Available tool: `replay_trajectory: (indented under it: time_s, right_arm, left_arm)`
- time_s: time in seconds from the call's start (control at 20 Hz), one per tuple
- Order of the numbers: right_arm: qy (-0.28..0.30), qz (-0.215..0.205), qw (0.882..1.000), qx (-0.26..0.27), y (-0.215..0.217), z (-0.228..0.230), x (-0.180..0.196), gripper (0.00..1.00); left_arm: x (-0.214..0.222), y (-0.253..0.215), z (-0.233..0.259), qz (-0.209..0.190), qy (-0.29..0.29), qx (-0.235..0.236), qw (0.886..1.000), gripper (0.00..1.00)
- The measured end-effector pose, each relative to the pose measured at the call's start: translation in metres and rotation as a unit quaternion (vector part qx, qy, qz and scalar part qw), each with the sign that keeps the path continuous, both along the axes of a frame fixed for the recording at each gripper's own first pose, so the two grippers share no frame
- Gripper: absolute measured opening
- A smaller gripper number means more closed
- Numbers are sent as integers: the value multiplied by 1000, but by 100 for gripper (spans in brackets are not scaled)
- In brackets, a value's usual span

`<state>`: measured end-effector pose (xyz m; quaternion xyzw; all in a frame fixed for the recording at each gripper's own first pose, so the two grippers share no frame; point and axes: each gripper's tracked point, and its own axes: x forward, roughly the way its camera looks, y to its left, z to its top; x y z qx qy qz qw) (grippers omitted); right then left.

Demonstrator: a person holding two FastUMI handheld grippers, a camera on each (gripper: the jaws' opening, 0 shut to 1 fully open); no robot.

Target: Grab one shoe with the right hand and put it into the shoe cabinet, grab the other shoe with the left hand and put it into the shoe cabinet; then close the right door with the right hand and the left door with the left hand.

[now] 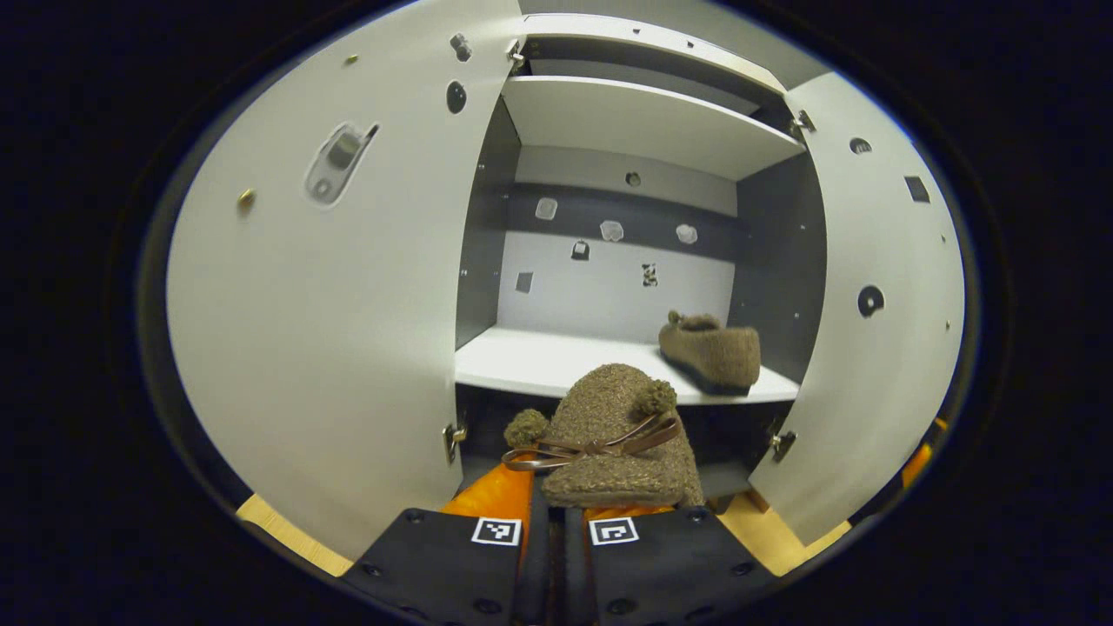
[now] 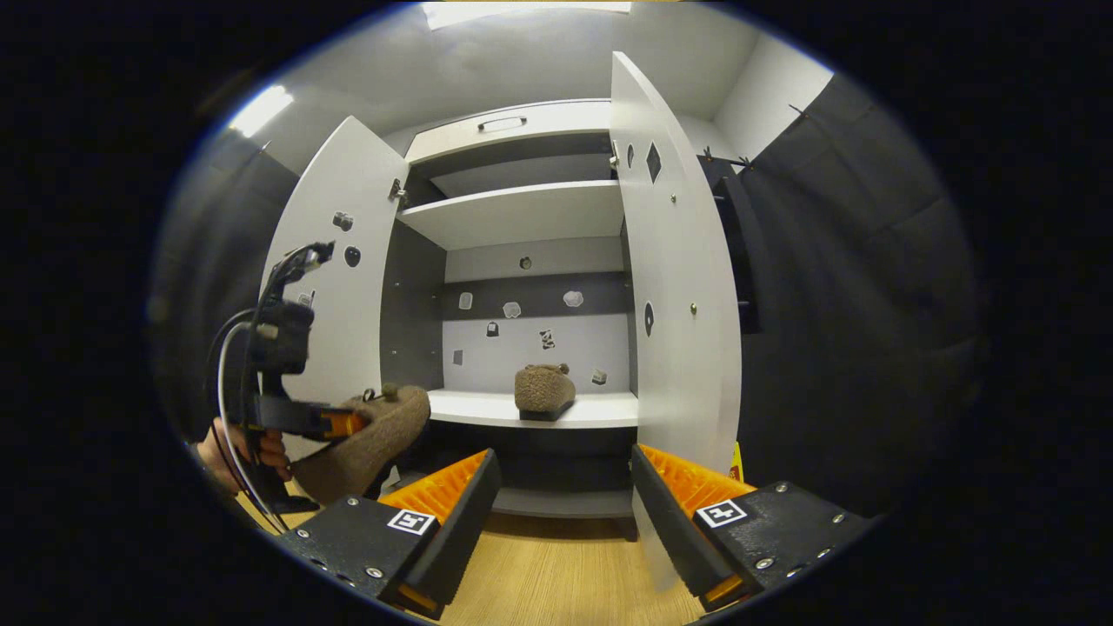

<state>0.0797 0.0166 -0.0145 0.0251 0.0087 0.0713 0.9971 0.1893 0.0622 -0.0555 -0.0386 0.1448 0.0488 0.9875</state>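
**Second slipper in transit to the open cabinet**

One brown fuzzy slipper [image 1: 711, 351] already rests on the white middle shelf [image 1: 556, 361], far right, close to the cabinet's inner side wall; I judge the right-hand step done. My left gripper [image 1: 556, 522] is clamped on the second slipper [image 1: 613, 439], fingers closed on its heel, pom-pom toe and ribbon bow pointing at the shelf; the right gripper view places this slipper [image 2: 369, 435] near and left of the opening, not yet past the shelf's front edge. My right gripper [image 2: 561, 513] hangs with its fingers wide apart, holding nothing, low before the cabinet above the wood floor [image 2: 556, 574]. Remaining, in my judgement: set this slipper down; shut the right door [image 2: 674, 322] with the right gripper; shut the left door [image 1: 330, 287] with the left. Room: the left half of the shelf is bare; both doors stand swung outward, flanking the approach; the shelf's front lip and the upper shelf [image 1: 643, 122] bound the entry.
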Motion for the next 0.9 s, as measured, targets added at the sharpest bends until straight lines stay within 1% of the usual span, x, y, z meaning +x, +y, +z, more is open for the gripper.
replay_trajectory:
  time_s: [0.05,0.1,0.15,0.25,0.35,0.4,0.45,0.5,0.6,0.7,0.8,0.9]
  right_arm:
    - [-1,-4,1000,-1,-3,1,-1,94]
    - [-1,-9,1000,-2,-6,3,-2,93]
    - [-2,-15,1000,-4,-10,5,-2,93]
    - [-8,-26,1000,-6,-16,10,-7,93]
    - [-11,-30,999,-8,-18,12,-12,93]
    - [-12,-35,999,-11,-21,14,-13,93]
    - [-12,-38,999,-13,-23,14,-13,93]
    - [-11,-41,999,-14,-23,12,-15,93]
    - [-9,-47,999,-16,-24,8,-22,93]
    - [-8,-51,999,-16,-25,4,-24,94]
    - [-5,-55,998,-17,-28,1,-25,94]
    - [-3,-60,998,-17,-31,-2,-26,94]
  left_arm:
    - [18,0,9,-7,-9,1,1000,15]
    - [44,-3,19,-12,-11,1,1000,14]
    - [67,-6,23,-17,-4,-4,1000,15]
    - [115,-13,28,-19,4,-29,999,15]
    - [156,-13,22,-18,22,-21,999,15]
    - [175,-11,16,-19,37,-8,999,15]
    - [194,-9,9,-15,52,2,999,15]
    - [210,-10,-1,-8,63,2,998,15]
    - [232,-8,-18,-1,85,-2,996,15]
    - [244,1,-34,2,106,18,994,15]
    - [249,6,-48,9,123,27,992,15]
    - [249,7,-60,10,130,12,991,16]
